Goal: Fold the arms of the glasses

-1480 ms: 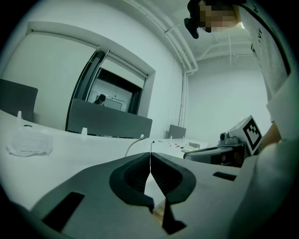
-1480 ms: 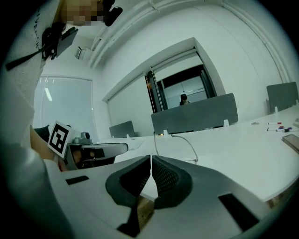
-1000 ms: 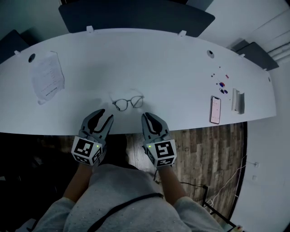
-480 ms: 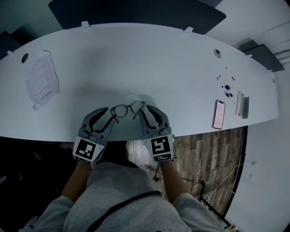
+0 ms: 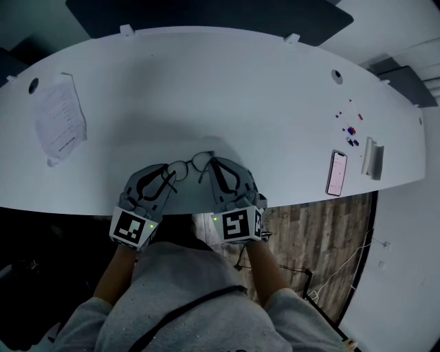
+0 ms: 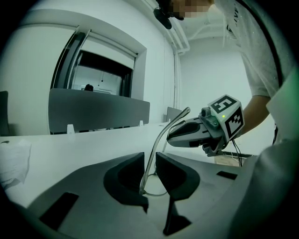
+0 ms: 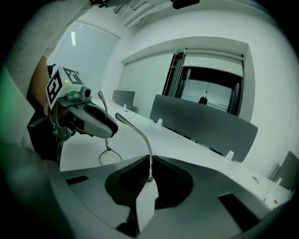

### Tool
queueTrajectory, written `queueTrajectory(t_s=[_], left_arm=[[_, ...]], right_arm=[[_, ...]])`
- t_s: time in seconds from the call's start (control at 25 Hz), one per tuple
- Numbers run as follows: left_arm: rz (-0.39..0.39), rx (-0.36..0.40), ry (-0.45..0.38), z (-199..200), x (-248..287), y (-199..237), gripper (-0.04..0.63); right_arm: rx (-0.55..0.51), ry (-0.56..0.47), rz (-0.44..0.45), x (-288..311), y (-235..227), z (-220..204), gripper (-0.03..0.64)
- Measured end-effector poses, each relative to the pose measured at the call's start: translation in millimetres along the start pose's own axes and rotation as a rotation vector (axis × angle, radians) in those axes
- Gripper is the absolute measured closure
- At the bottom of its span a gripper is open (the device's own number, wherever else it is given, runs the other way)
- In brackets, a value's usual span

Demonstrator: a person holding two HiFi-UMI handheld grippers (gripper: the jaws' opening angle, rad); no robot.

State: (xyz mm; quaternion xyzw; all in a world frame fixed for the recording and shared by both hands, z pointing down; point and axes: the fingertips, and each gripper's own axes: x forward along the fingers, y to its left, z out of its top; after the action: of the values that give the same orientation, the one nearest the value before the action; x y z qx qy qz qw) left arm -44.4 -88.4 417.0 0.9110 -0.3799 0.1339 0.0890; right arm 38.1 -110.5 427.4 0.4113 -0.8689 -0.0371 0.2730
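Observation:
Thin round-lens glasses [image 5: 190, 164] sit near the front edge of the white table [image 5: 227, 89], with a gripper at each end. My left gripper [image 5: 166, 174] has one arm [image 6: 159, 140] standing up between its jaws. Those jaws have just been closing; the arm leans on one finger and a narrow gap still shows beside it. My right gripper [image 5: 210, 167] has also just been closing and is shut on the other arm [image 7: 143, 136] near its hinge. One lens rim [image 7: 110, 157] rests on the table below the left gripper [image 7: 110, 131].
A printed sheet [image 5: 59, 118] lies at the far left. At the right are a phone [image 5: 337, 173], a grey stand [image 5: 375, 159] and several small coloured bits [image 5: 350, 128]. A dark partition [image 5: 206, 10] borders the far side, and wood floor [image 5: 309, 234] shows below the front edge.
Both grippers moved forward from the table's edge to the ends of the glasses. The right one rolled and closed on an arm, and the left jaws narrowed round the other.

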Motion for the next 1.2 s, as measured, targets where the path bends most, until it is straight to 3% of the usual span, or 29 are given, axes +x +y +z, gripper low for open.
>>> queueTrajectory(t_s=[0.84,1.2], left_arm=[[0.012,-0.041,0.003,-4.0,-0.9,5.6,0.523],[0.004,-0.018,0.012,-14.1,-13.0,11.1,0.523]], right_arm=[[-0.288,0.069,0.072,23.7,24.1,3.3,0.589],[-0.381,0.106,0.090,36.8,38.0,4.1,0.589]])
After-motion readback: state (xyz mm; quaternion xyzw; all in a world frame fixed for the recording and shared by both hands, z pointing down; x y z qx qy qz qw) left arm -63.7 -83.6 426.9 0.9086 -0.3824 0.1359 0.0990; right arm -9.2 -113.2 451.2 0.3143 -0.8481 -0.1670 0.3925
